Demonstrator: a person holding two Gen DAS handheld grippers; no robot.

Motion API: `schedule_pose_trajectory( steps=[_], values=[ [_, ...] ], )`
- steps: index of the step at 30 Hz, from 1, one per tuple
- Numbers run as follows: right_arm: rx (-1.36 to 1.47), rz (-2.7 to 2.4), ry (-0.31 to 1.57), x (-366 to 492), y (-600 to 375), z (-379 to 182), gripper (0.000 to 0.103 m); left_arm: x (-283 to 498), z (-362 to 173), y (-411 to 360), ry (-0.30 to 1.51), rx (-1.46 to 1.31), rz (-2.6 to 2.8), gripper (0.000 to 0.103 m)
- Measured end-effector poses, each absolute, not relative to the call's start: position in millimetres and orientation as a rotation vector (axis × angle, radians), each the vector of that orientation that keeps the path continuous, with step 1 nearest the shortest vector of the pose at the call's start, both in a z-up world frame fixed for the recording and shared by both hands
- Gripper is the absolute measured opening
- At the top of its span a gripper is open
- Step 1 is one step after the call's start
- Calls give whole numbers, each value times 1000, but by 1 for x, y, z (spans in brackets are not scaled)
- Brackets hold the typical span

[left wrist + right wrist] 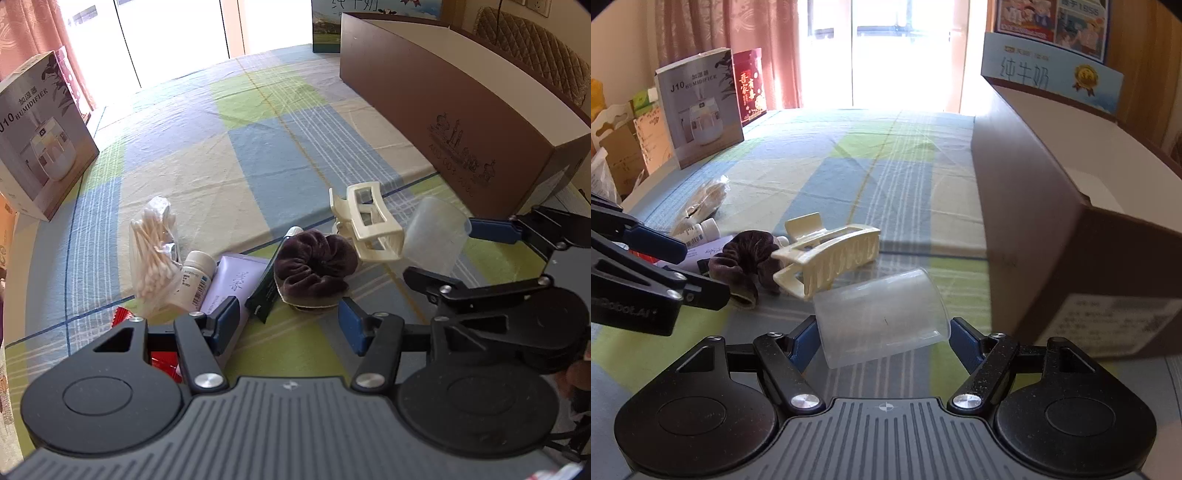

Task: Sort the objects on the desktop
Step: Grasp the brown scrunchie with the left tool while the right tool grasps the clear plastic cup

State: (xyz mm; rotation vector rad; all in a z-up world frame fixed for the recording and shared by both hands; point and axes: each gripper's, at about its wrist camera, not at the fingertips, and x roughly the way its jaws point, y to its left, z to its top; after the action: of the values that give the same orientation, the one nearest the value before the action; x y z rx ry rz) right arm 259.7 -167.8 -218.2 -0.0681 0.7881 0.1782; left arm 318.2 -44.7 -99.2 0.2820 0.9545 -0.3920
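Note:
A clear plastic cup (881,317) lies on its side between my right gripper's (882,338) blue fingers, which close on it; the cup also shows in the left wrist view (434,236). A cream hair claw (827,258) (369,221) lies just beyond it, next to a dark purple scrunchie (746,262) (314,267). My left gripper (288,326) is open and empty, just short of the scrunchie and a dark tube (264,291). A lilac tube (231,284), a white bottle (195,277) and a bag of cotton swabs (153,251) lie to the left.
A long brown open box (1052,221) (461,122) stands on the right of the checked tablecloth. A humidifier box (40,133) (700,107) stands at the far left, with a red box (750,85) behind it. A red packet (162,360) lies under my left gripper.

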Motion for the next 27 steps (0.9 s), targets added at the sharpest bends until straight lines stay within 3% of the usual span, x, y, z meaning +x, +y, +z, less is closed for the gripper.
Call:
schedule_pose_trajectory(
  steps=[12,13,15,19,23,27],
  values=[
    [29,91,874,218,-216,-202,72,326,-117,-66,947,327,-424,54],
    [42,76,880,215,-222,-200,72,328,-119,-68,948,332,-425,52],
    [65,45,888,210,-236,-197,72,328,-121,-71,956,331,-433,35],
    [106,-18,900,198,-263,-191,72,324,-121,-69,952,327,-421,22],
    [130,-58,911,187,-284,-186,72,314,-116,-58,972,300,-428,0],
    [134,-76,915,177,-296,-183,72,292,-111,-47,1005,301,-441,0]
  ],
)
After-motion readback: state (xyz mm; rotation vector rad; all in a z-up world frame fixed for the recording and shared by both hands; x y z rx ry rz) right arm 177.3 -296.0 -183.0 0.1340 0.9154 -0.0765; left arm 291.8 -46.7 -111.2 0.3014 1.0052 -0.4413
